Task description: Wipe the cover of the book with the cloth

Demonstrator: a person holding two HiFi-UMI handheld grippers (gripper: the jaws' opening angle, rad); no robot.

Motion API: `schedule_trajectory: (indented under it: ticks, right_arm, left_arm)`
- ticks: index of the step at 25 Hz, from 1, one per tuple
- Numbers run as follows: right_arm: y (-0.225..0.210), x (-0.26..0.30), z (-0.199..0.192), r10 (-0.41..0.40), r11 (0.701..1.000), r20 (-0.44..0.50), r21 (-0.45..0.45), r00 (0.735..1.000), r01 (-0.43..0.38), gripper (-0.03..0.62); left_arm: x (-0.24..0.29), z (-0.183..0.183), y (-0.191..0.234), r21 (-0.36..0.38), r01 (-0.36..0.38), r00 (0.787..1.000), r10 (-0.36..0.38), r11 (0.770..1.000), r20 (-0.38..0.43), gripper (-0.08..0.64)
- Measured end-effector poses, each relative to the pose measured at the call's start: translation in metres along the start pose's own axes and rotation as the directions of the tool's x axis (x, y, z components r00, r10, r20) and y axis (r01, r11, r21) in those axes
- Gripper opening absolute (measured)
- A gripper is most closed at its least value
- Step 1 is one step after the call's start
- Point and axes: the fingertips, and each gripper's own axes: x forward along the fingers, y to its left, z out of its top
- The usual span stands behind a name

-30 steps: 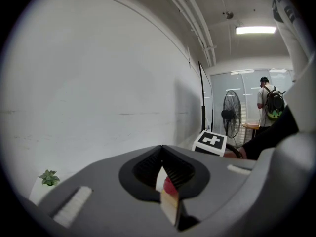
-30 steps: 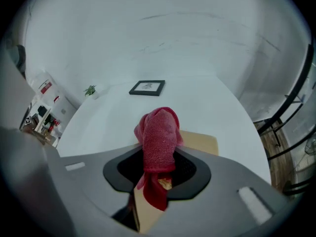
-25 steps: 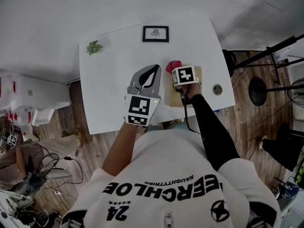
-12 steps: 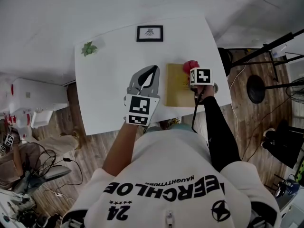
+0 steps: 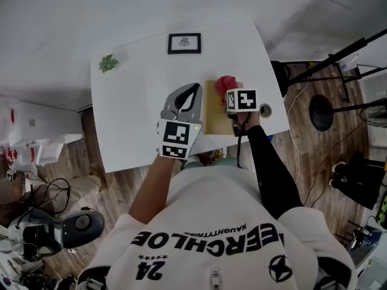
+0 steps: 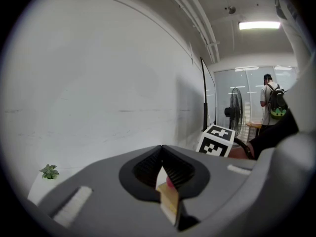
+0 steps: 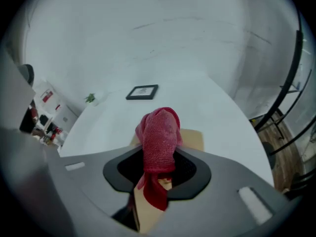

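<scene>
I am clenching my right gripper on the red cloth, which is bunching up in a lump past the jaw tips and trailing down between them. I am holding it over the far end of the tan book, though I cannot tell whether the cloth is actually touching the cover. The book is lying flat on the white table, near its right front part, with its long side running away from me. I am keeping my left gripper just beside the book's left edge, over bare tabletop. Its jaws are meeting at the tips with nothing between them, and through the narrow slit behind the tips a strip of the book and a spot of the cloth are showing. A framed picture is lying near the far edge of the table, and a small green plant is sitting at the far left corner, both well apart from the book. A round hole is showing in the tabletop just to the right of my right hand. Past the table on my right, a fan is standing, and a person with a backpack is facing away.
</scene>
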Motion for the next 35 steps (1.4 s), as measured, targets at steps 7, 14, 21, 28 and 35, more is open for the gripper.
schedule_trajectory:
  ticks: [7, 14, 21, 28, 35]
  right_arm:
    - [0.070, 0.022, -0.034, 0.085, 0.985, -0.100, -0.143, 0.991, -0.099, 0.107]
    - [0.060, 0.019, -0.036, 0.039, 0.973, -0.060, -0.223, 0.997, -0.051, 0.107]
    - [-0.015, -0.001, -0.046, -0.088, 0.993, -0.044, -0.086, 0.995, 0.084, 0.109]
    - [-0.062, -0.016, -0.058, -0.158, 0.986, -0.030, 0.045, 0.987, 0.159, 0.109]
    - [0.012, -0.021, -0.041, 0.004, 1.000, 0.011, -0.022, 1.000, -0.004, 0.109]
  left_arm:
    - [-0.011, -0.002, 0.000, 0.001, -0.015, 1.000, 0.015, 1.000, -0.001, 0.052]
    - [-0.016, -0.009, -0.001, -0.001, -0.007, 1.000, 0.006, 1.000, -0.019, 0.052]
    - [-0.014, -0.006, -0.012, 0.013, 0.035, 0.999, -0.035, 0.999, -0.016, 0.052]
    - [-0.014, -0.007, -0.022, 0.018, 0.063, 0.998, -0.063, 0.998, -0.013, 0.052]
    - [-0.020, -0.007, -0.020, 0.011, 0.050, 0.999, -0.050, 0.999, -0.005, 0.052]
